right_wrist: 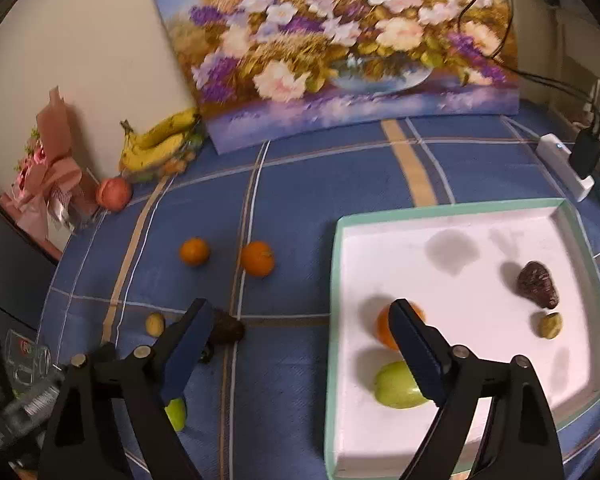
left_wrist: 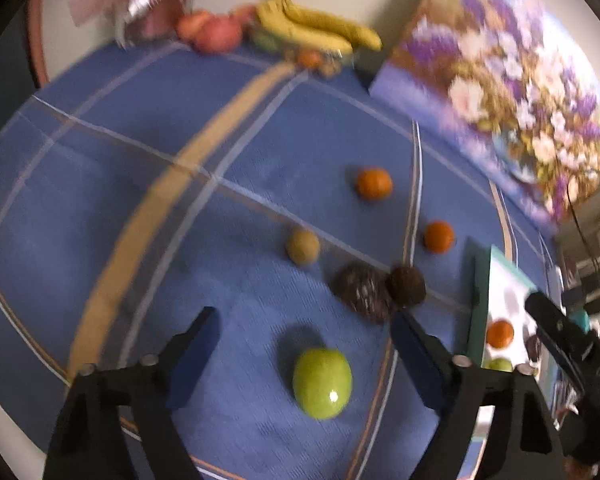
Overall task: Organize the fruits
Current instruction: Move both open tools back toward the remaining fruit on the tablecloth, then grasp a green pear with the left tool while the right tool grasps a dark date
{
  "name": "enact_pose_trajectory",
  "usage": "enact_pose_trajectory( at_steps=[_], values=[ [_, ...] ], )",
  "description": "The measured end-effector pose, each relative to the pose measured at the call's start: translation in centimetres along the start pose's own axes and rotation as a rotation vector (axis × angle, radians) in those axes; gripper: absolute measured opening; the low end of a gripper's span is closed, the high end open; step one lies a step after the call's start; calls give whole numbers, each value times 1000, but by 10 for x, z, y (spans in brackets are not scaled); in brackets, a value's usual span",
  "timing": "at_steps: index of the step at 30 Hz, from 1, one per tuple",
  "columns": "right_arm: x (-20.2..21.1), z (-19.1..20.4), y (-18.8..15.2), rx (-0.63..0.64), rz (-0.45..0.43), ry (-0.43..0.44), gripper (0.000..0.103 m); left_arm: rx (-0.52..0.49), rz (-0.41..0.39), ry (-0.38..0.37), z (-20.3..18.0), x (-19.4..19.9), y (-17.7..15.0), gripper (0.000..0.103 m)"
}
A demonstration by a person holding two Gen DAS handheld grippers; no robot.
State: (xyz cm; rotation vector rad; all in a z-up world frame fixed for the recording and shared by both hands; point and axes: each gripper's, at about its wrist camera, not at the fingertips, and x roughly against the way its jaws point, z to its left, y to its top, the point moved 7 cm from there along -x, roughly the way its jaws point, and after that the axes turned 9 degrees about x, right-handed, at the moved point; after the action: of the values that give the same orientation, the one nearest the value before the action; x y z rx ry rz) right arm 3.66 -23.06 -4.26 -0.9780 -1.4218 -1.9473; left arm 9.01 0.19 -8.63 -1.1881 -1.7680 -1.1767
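No writing is legible on the white tray (right_wrist: 456,236) or flower painting (right_wrist: 340,40).

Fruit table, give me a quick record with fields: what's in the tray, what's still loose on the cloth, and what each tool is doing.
tray: white tray with mint-green rim
in tray: orange, green apple, dark scaly fruit, small brownish fruit
loose on blue plaid cloth: green apple, two oranges, kiwi-like fruit, two dark scaly fruits
left tool: open, apple between its fingers, not gripped
right tool: open, empty
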Motion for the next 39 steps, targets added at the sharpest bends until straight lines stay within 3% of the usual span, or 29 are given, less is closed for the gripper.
enact_pose_trajectory(
  at_steps=[6,17,22,25,33,39],
  values=[
    [-12,8,-3,-5,31,35,85,-9,100,-37,-8,-13,-26,75],
    [-12,12,-7,9,55,34,85,-15,193,15,-3,-37,-46,58],
    [-15,14,-10,16,67,34,85,-20,184,20,-4,-38,-46,55],
    [-17,12,-12,15,75,34,85,-42,173,35,-8,-41,-46,42],
    [-22,9,-13,8,88,33,85,5,166,-13,-8,-42,-40,42],
    [-27,8,-15,0,99,35,85,68,78,-26,-2,-31,-21,42]
  ],
)
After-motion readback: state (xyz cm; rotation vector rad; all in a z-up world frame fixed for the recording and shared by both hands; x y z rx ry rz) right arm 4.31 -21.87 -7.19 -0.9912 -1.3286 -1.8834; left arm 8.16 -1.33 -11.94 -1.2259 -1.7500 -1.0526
